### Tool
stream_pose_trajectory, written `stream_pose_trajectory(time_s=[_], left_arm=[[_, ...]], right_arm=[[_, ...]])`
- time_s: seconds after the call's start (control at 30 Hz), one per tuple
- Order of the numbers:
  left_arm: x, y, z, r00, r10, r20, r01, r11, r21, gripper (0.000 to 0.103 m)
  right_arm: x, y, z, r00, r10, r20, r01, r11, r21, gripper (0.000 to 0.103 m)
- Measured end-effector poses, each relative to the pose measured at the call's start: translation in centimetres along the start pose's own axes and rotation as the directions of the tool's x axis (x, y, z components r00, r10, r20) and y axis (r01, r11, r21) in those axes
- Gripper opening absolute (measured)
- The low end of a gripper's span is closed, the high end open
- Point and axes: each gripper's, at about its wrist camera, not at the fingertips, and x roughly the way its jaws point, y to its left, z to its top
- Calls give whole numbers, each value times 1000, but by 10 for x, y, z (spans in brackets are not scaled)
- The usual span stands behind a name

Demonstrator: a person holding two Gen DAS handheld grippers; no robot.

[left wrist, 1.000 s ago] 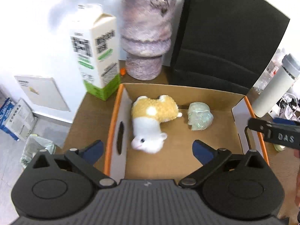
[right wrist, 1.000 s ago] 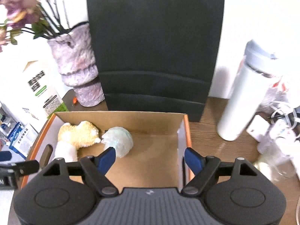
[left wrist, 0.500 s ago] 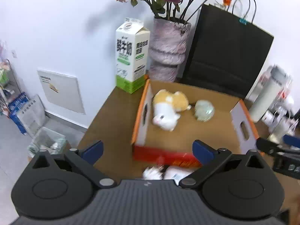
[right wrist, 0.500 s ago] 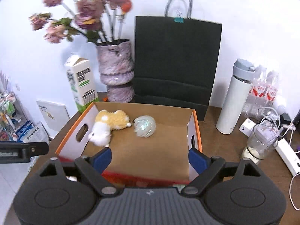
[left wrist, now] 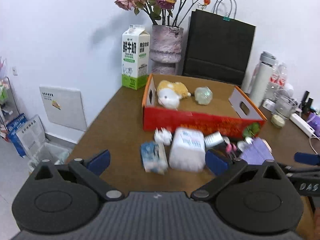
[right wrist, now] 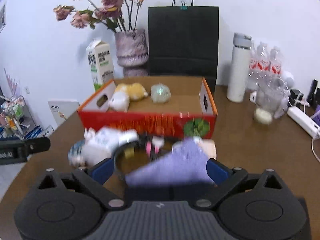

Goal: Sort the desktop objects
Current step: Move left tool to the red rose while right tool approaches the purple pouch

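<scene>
Your left hand-held gripper gapes wide, empty, over blurred packets on the counter; your right hand-held gripper, jaws just opening, straddles the purple cloth before the red box

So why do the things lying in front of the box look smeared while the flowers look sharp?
Left wrist view: motion blur smears the near white pack and purple cloth; the milk carton stays crisp. Right wrist view: the cloth and clutter blur likewise, the red box front streaks, the roses stay sharp. Fisheye lenses bend both pictures' edges.
</scene>
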Motion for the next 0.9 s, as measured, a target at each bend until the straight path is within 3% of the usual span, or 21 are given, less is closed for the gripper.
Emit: stream_pose_trajectory(time_s=[0.33,0.53,0.9], left_arm=[[-19,-2,-69,997,23,-74,-17,997,70,103],[-25,-3,-77,995,83,-59,-77,991,106,103],[-1,-5,-70,980,137,-144,-131,990,46,103]], right_arm=[[-27,1,-80,999,-22,-32,21,999,-35,99],[-33,-5,-89,1000,-30,-2,30,998,-52,99],[-13,-19,-92,999,41,-21,-42,997,-67,100]])
